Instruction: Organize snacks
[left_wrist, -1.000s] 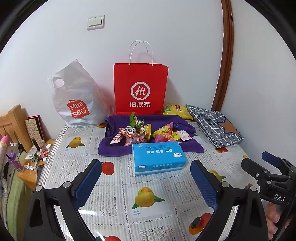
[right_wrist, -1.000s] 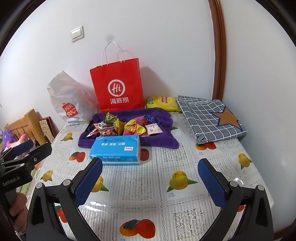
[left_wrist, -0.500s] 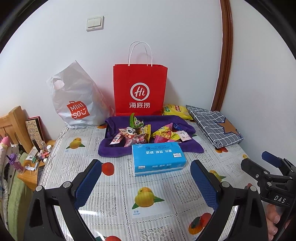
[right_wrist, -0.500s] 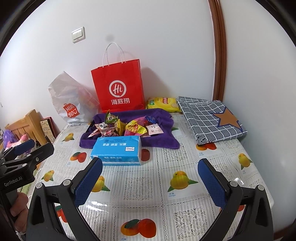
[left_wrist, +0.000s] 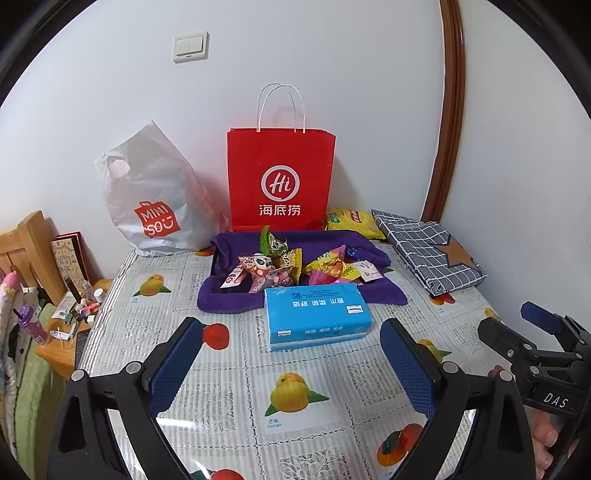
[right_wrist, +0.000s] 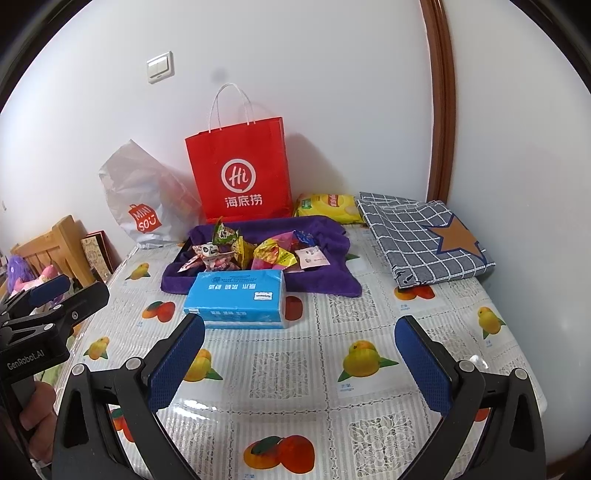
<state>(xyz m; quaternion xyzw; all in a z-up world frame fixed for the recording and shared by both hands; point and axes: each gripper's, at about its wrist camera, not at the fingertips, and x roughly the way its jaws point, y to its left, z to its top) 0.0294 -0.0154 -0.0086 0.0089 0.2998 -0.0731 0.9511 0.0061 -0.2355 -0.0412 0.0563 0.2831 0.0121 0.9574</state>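
Left gripper (left_wrist: 291, 363): jaws spread wide, holding nothing, above the fruit-print tablecloth (left_wrist: 229, 373). Right gripper (right_wrist: 299, 360): likewise spread, empty. Snacks (left_wrist: 291, 264): heap of wrapped packets on a purple towel (left_wrist: 236, 299), far centre. Blue tissue pack (left_wrist: 317, 317): touching the towel's near edge. Red paper bag (left_wrist: 280, 181): upright against the wall (white plastic bag (left_wrist: 147, 195) to its left). Folded checked cloth (left_wrist: 428, 251): far right, yellow packet (left_wrist: 351, 221) beside it

Tissue pack (left_wrist: 317, 314) hides front snacks (left_wrist: 291, 264), bag (right_wrist: 325, 206) text too small
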